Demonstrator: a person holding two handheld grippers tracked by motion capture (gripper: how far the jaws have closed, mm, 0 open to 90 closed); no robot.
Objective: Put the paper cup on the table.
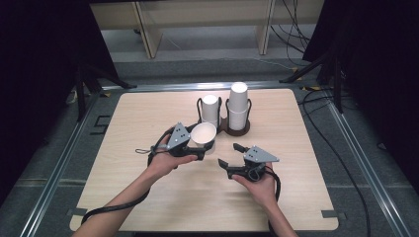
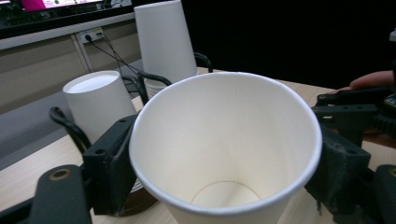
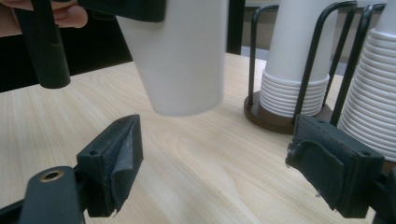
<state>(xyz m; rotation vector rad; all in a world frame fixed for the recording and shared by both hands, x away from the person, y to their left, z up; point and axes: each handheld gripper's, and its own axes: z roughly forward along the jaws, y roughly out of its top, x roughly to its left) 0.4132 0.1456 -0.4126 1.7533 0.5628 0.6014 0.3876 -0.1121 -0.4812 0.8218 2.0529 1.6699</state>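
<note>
Between the left claw's (image 1: pixel 201 146) jaws sits a paper cup (image 1: pixel 203 136) (mouth up).

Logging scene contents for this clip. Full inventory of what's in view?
Held paper cup: 1, white, mouth up, clamped in the left gripper, off the table.
Cup stacks: 2, white, upside down in the holder; shorter stack, taller stack.
Cup holder: 1, dark base with black wire loops, far centre of the table.
Table: 1, light wood.
Wooden furniture: pale, on the floor beyond the table.
Cables: several, black, far floor.
Left gripper: black, shut on the cup.
Right gripper: black, open, empty, near-right of the cup.
Hands: 2, left, right.
</note>
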